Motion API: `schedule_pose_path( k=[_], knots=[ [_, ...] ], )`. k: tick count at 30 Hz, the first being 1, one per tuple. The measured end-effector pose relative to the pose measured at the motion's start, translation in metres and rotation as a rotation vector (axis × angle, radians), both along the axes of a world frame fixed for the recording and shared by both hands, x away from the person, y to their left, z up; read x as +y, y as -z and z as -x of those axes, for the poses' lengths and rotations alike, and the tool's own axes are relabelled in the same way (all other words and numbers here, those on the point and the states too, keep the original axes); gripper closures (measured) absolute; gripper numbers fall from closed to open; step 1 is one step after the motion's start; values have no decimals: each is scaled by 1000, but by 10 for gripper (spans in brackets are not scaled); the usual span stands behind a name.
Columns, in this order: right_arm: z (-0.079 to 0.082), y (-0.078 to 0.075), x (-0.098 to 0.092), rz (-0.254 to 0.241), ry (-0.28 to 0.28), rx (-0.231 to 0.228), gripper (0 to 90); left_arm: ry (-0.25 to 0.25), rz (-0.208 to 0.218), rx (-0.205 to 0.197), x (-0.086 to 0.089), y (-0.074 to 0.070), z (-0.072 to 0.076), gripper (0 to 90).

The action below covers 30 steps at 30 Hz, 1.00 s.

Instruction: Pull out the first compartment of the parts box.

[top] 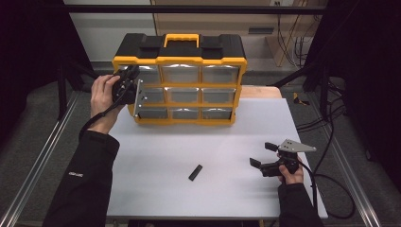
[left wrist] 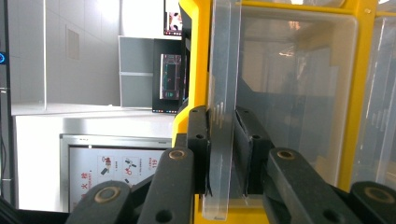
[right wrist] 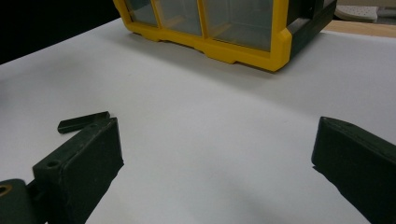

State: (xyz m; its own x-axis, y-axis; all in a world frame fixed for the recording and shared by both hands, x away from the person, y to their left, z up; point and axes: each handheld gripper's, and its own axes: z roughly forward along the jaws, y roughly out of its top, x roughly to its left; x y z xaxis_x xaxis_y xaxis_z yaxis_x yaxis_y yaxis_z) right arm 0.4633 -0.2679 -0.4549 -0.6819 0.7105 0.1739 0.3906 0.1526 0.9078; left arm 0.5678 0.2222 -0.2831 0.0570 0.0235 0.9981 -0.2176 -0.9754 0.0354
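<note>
A yellow and black organizer (top: 179, 78) with clear drawers stands at the back of the white table (top: 222, 142). My left gripper (top: 137, 94) is at its left column, held sideways. In the left gripper view the left gripper (left wrist: 222, 114) is shut on the clear front lip of a drawer (left wrist: 219, 70). A small black bar (top: 195, 172) lies flat on the table near the front centre. My right gripper (top: 263, 155) hovers low at the front right, open with nothing between its jaws. In the right gripper view the right gripper (right wrist: 218, 126) faces the organizer (right wrist: 243, 46), with the black bar (right wrist: 84, 122) beside its left jaw.
A wooden board (top: 262, 91) sticks out behind the organizer at the right. Cables (top: 331, 179) trail off the table's right edge to the floor. Metal frame rails (top: 42, 156) run along the left side.
</note>
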Motion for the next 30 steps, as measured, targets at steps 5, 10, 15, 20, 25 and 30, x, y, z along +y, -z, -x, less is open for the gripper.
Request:
schedule_pose_path(
  k=[5,10,15,20,25,30],
  knots=[
    [0,1,1,2,-2,3,21,6,-19,-1,1,-1,0,777],
    [0,0,0,-1,1,-1,21,6,-34,-3,1,-1,1,780],
    [0,0,0,-1,1,0,21,14,-38,-1,2,-1,3,781],
    [0,0,0,0,1,-2,21,21,-43,-1,3,-1,6,781],
    [0,0,0,0,0,-1,21,26,-49,0,3,-2,10,781],
    [0,0,0,0,1,-2,21,33,-57,1,4,-2,14,781]
  ],
)
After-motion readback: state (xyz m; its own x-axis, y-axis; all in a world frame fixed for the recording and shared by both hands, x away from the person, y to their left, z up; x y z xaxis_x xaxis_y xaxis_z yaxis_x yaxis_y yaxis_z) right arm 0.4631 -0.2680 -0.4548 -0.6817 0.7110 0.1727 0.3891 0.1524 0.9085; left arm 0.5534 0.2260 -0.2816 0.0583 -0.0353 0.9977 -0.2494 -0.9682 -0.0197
